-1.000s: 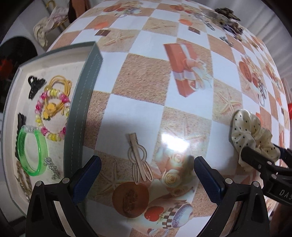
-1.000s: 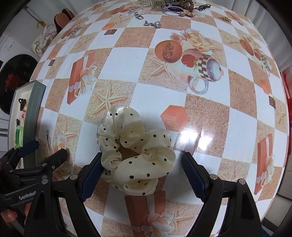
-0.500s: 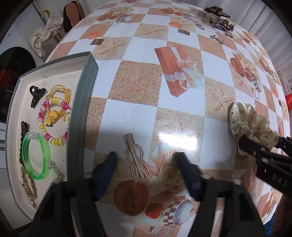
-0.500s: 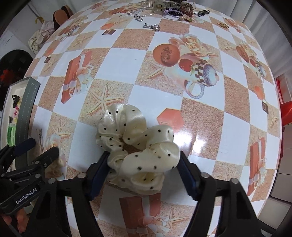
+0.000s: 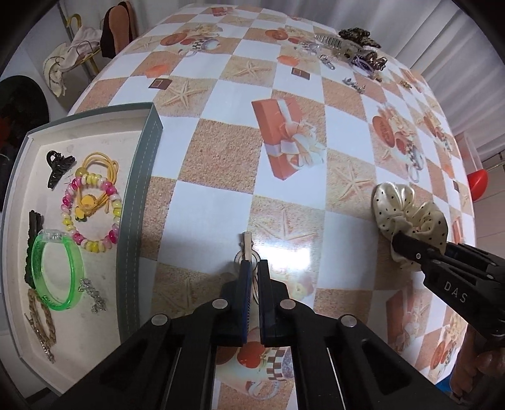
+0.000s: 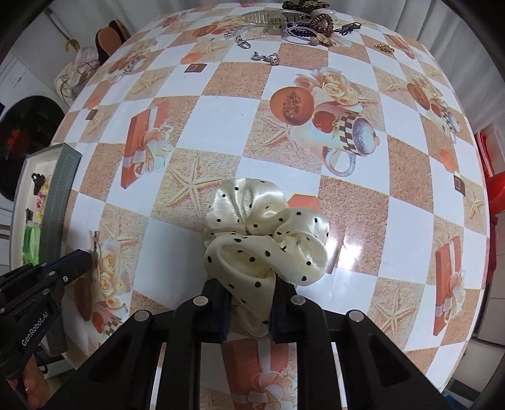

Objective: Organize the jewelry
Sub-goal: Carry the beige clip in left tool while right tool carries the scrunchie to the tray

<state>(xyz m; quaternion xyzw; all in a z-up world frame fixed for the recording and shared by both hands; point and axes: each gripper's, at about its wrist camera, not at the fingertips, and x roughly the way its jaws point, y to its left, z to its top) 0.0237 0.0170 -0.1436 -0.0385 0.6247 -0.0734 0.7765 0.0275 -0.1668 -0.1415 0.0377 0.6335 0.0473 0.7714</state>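
- Now my left claw [image 5: 251, 268] is pinched nearly closed on the wooden hair clip [image 5: 246, 249], whose far end juts out past the fingertips over the checked tablecloth [image 5: 217, 205].
- My right claw [image 6: 249, 291] is clamped narrow on the cream dotted scrunchie [image 6: 268, 230], its near folds bunched between the fingers and the rest resting on the cloth.
- From the left wrist, the tray [image 5: 139, 195] lies just beside the clip, to its left, holding a green bangle [image 5: 58, 271], a bead bracelet [image 5: 91, 214], yellow hair ties [image 5: 101, 164], a black claw clip [image 5: 58, 167] and chains [image 5: 93, 295].
- From the right wrist, only a sliver of that tray [image 6: 58, 195] shows at the left edge; the loose pile of jewelry [image 6: 296, 22] at the table's far side is plainer here.
- Each wrist view catches the other claw from the side, well apart from its own.
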